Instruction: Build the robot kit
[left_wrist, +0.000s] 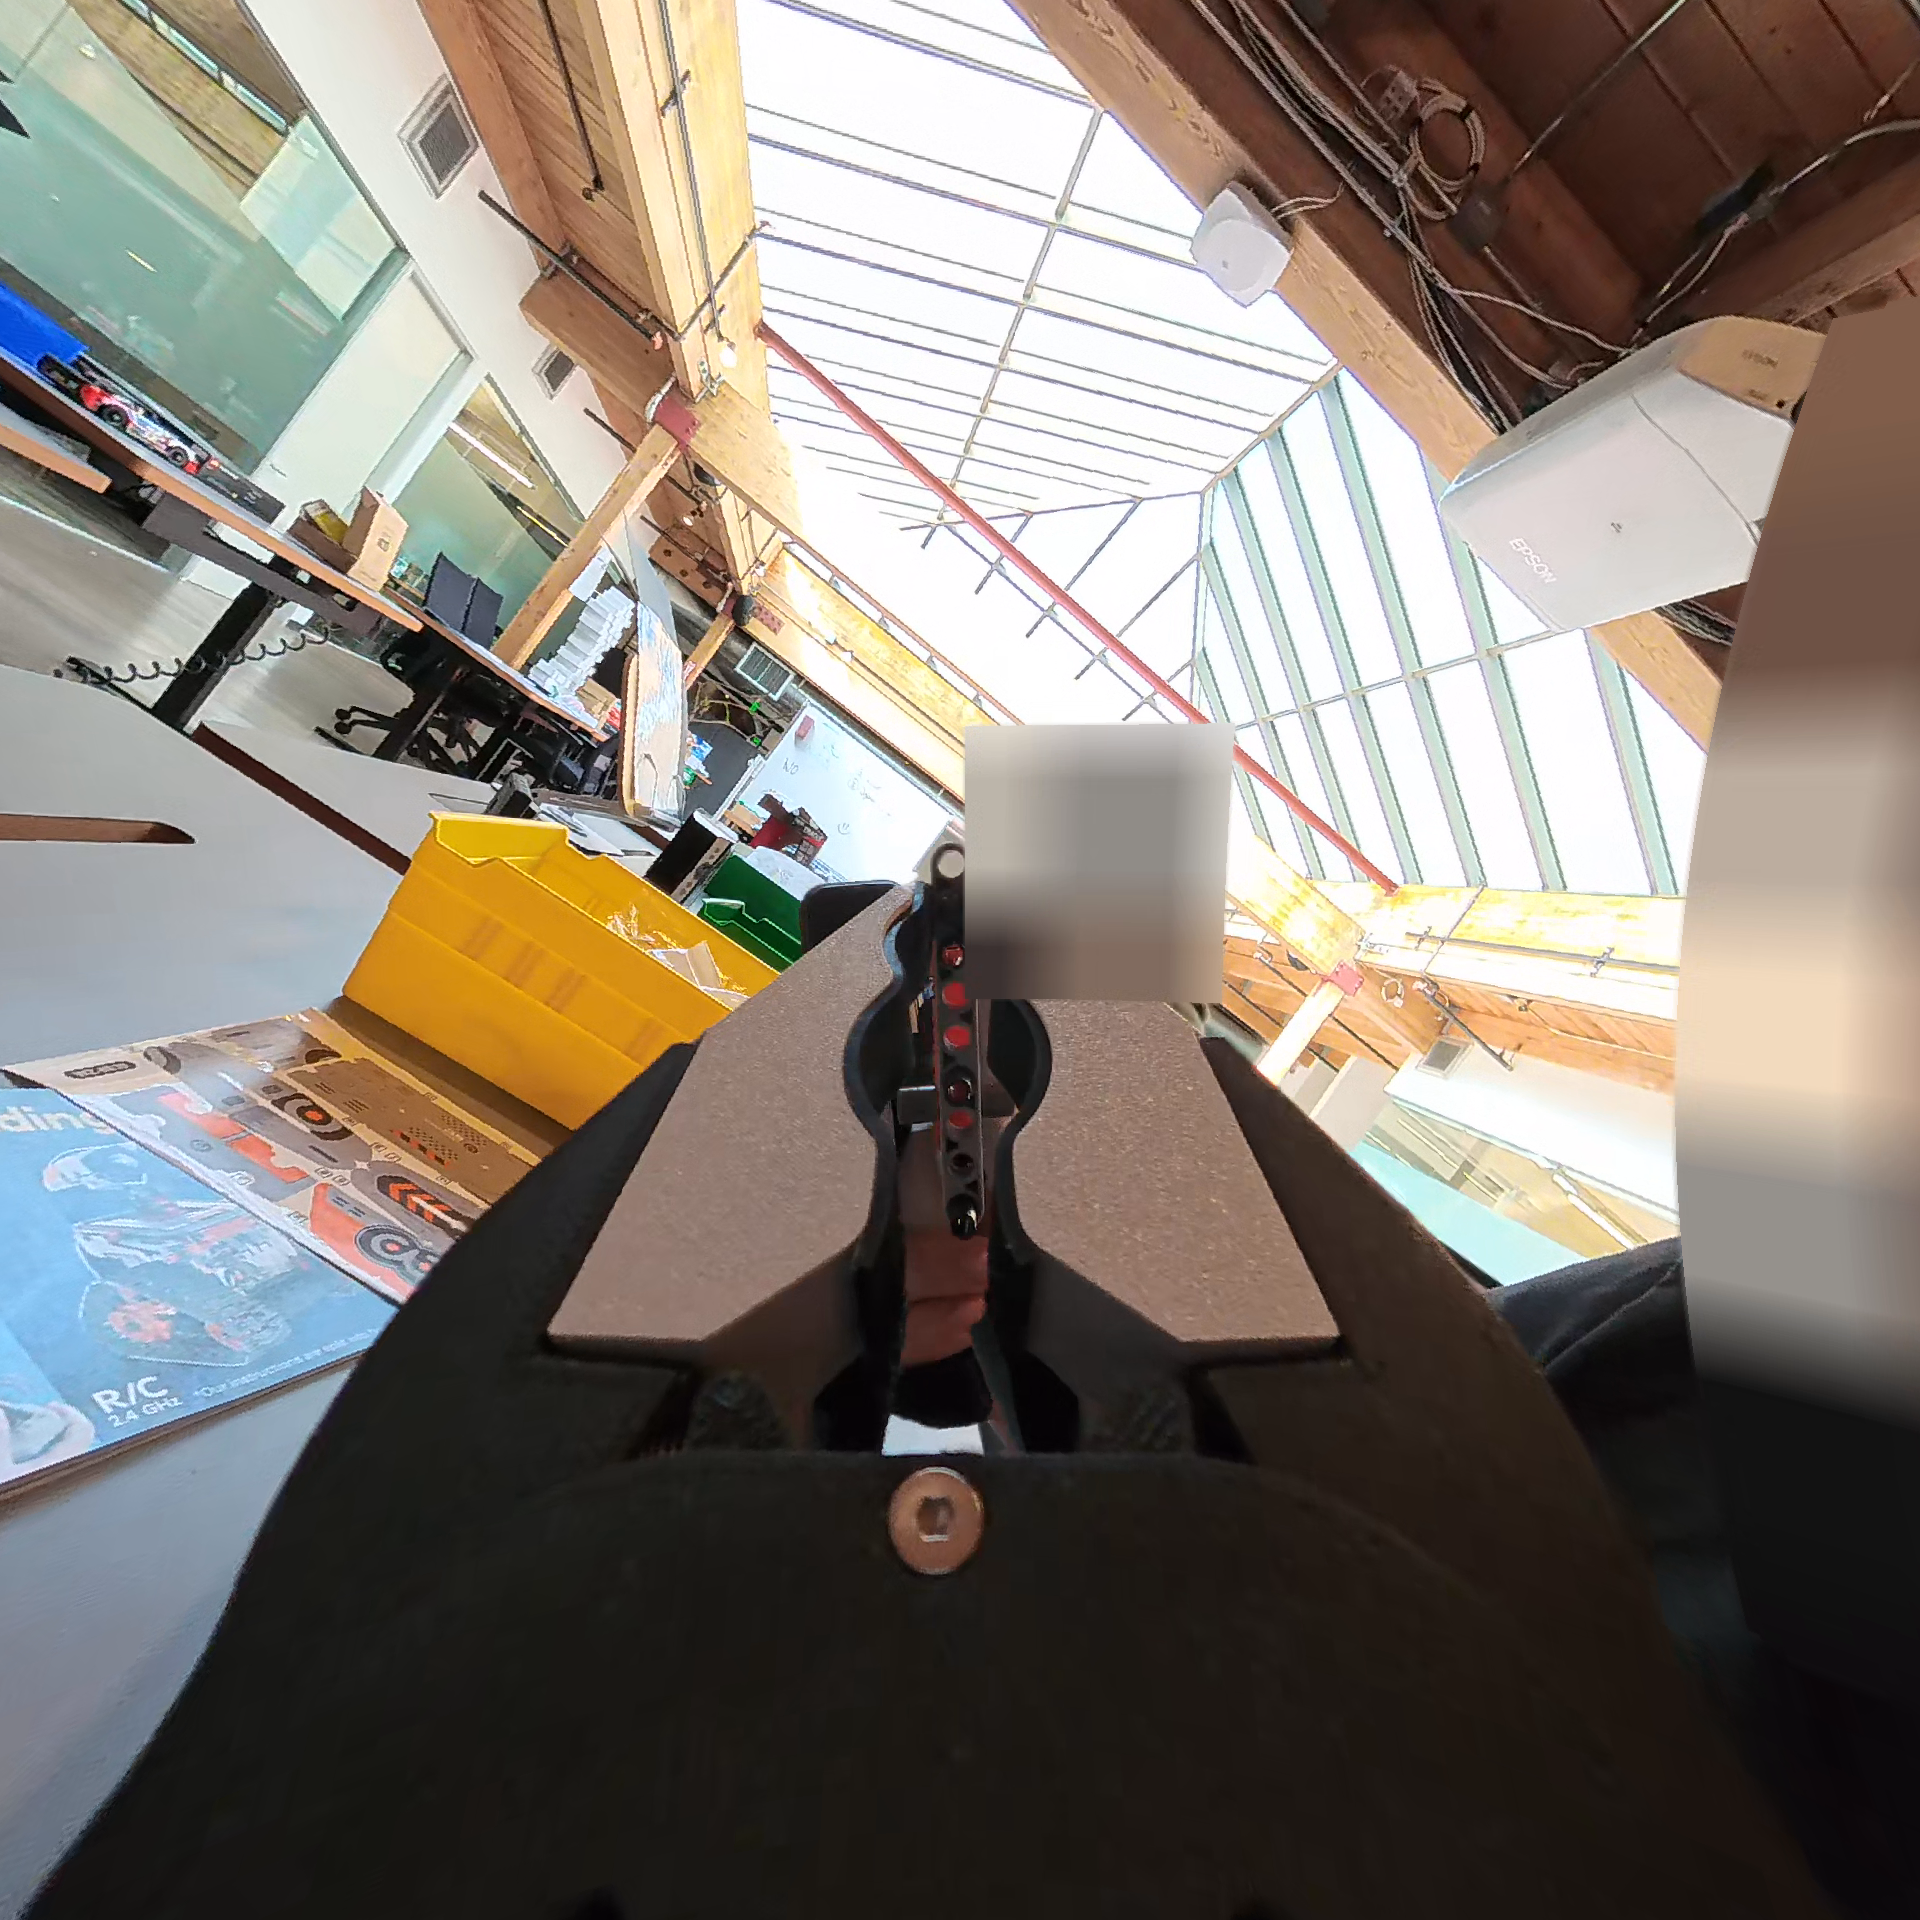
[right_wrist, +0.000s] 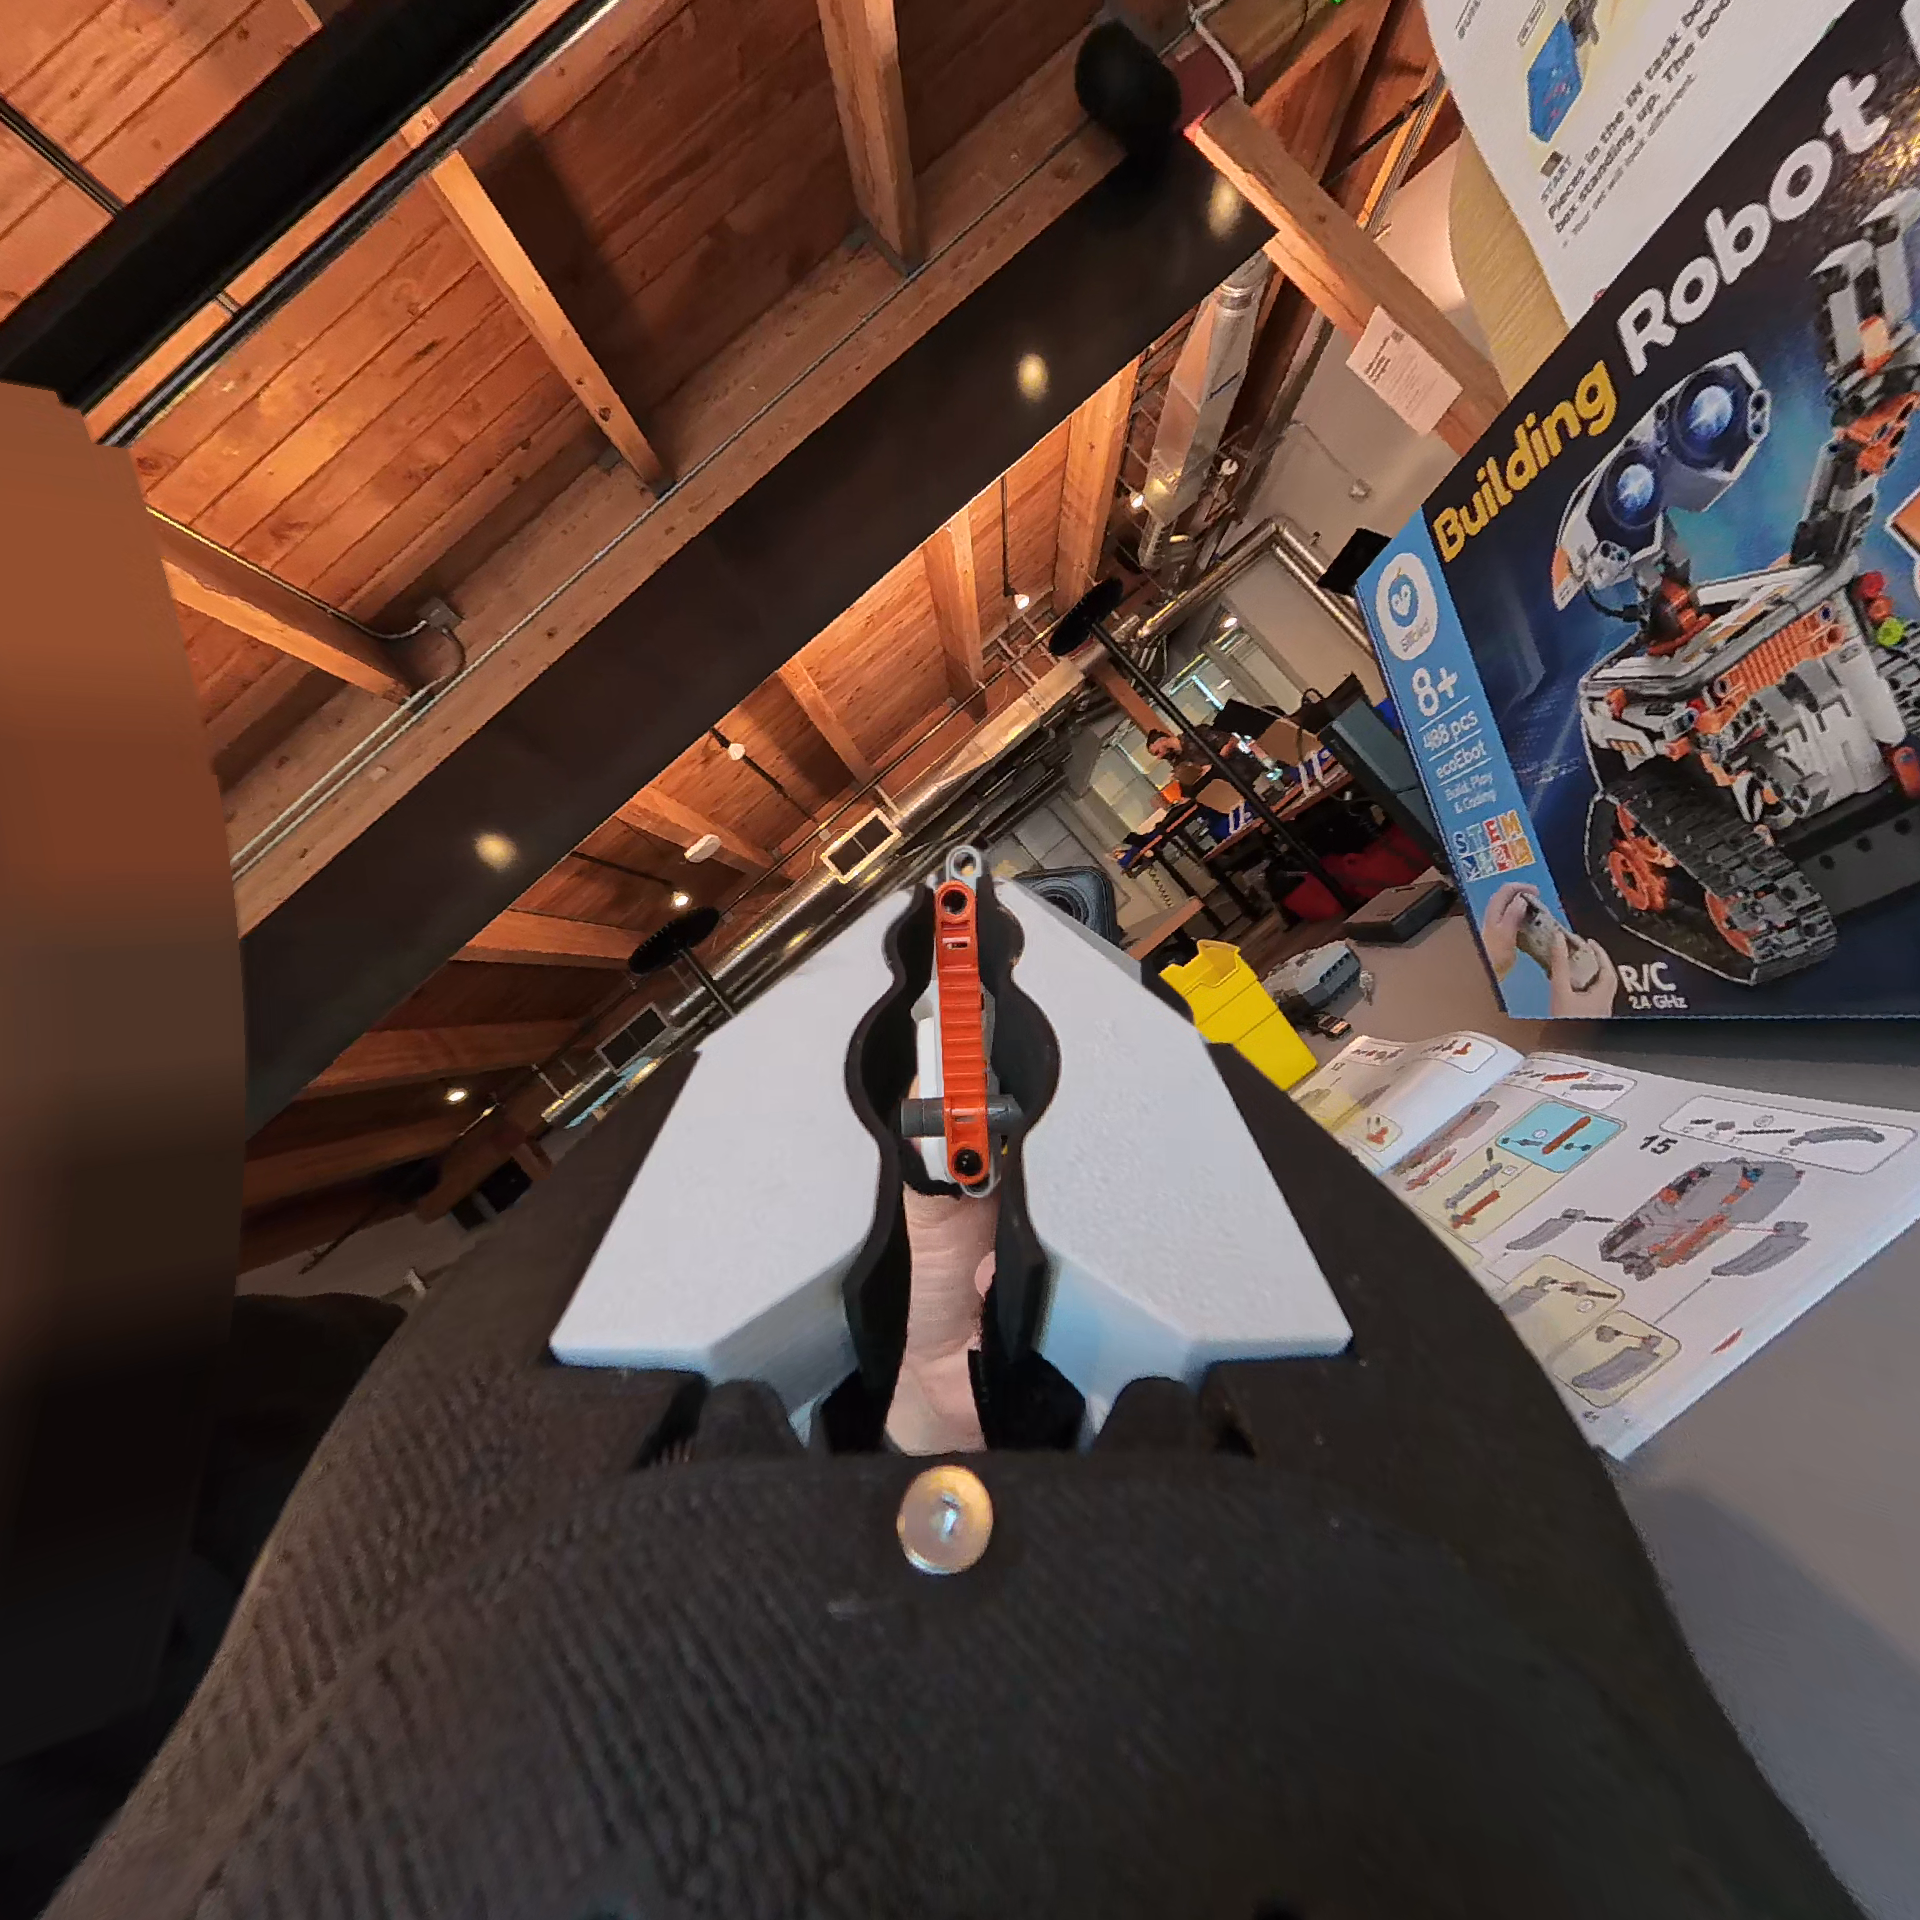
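Note:
My left gripper (left_wrist: 948, 904) is tilted up toward the ceiling and shut on a thin black beam with red pins (left_wrist: 956, 1049), which stands upright between the jaws. A grey end piece (left_wrist: 948, 862) sticks out past the tips. My right gripper (right_wrist: 961, 904) is also tilted up and shut on an orange beam (right_wrist: 958, 1018) backed by a grey beam (right_wrist: 964, 860). A short grey axle (right_wrist: 956, 1114) crosses the orange beam near its lower end. A person's finger (right_wrist: 935, 1299) shows low between the right jaws, and one shows between the left jaws (left_wrist: 940, 1278).
A yellow bin (left_wrist: 520, 956) and a green bin (left_wrist: 758, 904) stand on the grey table (left_wrist: 156, 894), with a sticker sheet (left_wrist: 312, 1122) and a blue booklet (left_wrist: 156, 1247) to the left. The right wrist view shows a robot kit box (right_wrist: 1683, 675), an open instruction booklet (right_wrist: 1558, 1195) and the yellow bin (right_wrist: 1242, 1008). Both grippers' tips are close together, under 4 cm apart.

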